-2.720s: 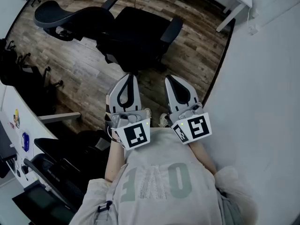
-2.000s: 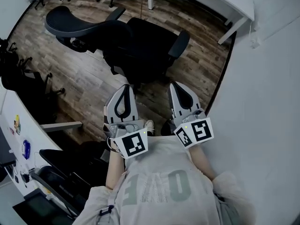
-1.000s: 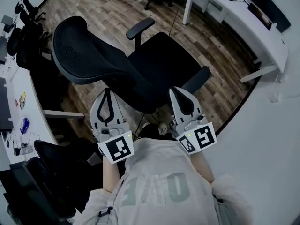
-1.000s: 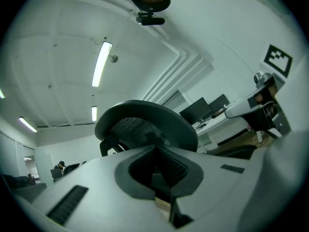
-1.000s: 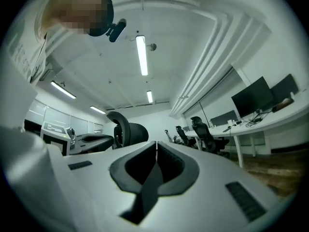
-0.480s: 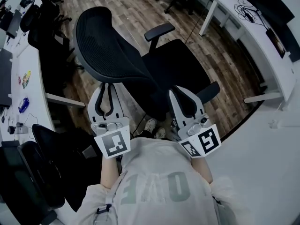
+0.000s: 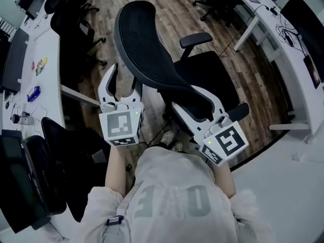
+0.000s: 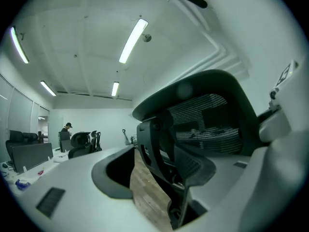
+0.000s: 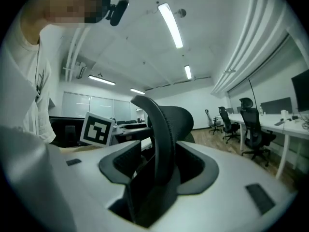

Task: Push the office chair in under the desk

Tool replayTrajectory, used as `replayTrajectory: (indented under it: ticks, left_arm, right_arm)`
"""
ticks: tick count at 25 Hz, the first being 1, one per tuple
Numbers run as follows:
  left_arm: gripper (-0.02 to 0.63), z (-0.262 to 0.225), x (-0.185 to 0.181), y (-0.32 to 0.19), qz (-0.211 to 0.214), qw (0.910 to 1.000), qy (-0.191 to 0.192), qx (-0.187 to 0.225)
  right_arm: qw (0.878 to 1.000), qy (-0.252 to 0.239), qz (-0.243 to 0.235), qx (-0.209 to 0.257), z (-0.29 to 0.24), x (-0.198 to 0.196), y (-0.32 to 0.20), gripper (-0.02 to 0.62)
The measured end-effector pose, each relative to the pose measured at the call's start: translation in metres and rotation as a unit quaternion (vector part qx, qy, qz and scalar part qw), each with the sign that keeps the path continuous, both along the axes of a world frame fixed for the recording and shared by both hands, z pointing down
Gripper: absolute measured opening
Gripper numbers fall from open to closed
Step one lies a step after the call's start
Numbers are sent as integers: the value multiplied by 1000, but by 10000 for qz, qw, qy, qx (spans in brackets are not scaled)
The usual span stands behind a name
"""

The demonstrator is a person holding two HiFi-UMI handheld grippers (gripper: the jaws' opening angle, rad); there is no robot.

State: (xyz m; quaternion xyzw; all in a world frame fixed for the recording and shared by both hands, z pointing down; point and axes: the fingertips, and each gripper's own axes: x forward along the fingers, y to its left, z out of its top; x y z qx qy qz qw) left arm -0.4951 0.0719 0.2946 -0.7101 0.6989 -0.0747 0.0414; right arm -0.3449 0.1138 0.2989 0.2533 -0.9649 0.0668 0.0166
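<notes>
Plank floor (image 7: 167,9), white desks (image 7: 50,95); left gripper (image 7: 126,78), right gripper (image 7: 191,101) jaws just opened wide (chair backrest (image 7: 147,44) between).

There are two grippers, the left gripper (image 7: 125,76) and the right gripper (image 7: 188,97). Each has two jaws. Both pairs have just been opening, with the big chair's back between them. There is one big office chair (image 7: 152,49) close by. I count at least three other chairs (image 7: 63,153). There are two long white desks, the left desk (image 7: 48,49) and the right desk (image 7: 298,92). Four ceiling lights (image 8: 133,40) shine. There are two people, the near person (image 7: 172,201) and a far person (image 8: 65,129).
</notes>
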Motion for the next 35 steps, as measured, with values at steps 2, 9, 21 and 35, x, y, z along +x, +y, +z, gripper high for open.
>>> replayTrajectory:
  ticks: [2,9,21,35]
  left_arm:
    - [247,1,-1,-9,70,9999,27,-115]
    - [235,-5,-4,-33,40,9997,-216,-65]
    - [164,-9,-7,-51,-256,9985,-472,-48]
    - [156,-9,42,-86,-185,9983,-546,-110]
  right_arm:
    - [9998,154,53,-78,1,-5,-4,212]
    - [9972,680,307,41,2,-12,-18,126]
    - [9963,689,406,327,-2,-16,-28,114]
    - [9961,583,603,269,0,33,-61,106]
